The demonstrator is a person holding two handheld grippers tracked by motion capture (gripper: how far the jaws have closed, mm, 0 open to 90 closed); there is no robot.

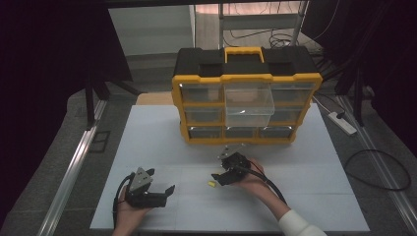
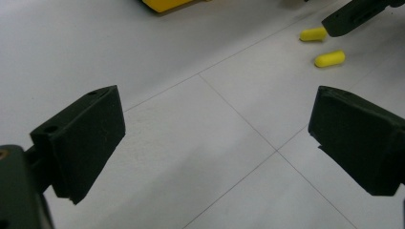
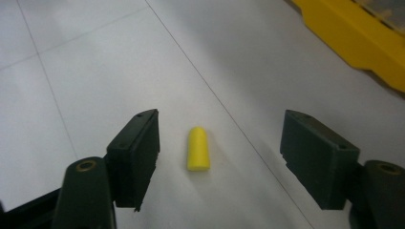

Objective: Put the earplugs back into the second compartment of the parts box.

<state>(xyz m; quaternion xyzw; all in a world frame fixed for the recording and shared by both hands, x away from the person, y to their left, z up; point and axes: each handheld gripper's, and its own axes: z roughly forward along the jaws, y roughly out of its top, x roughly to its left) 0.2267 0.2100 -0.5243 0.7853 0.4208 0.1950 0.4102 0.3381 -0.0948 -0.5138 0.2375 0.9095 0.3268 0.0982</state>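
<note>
Right gripper view: right hand-held gripper (image 3: 219, 157) jaws apart around yellow earplug (image 3: 198, 149), yellow organizer (image 3: 353, 36) beyond.

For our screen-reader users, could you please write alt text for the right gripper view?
A small yellow foam earplug lies on the white table between the open jaws of the right claw, touching neither. The yellow edge of a storage organizer crosses the upper right corner.
</note>
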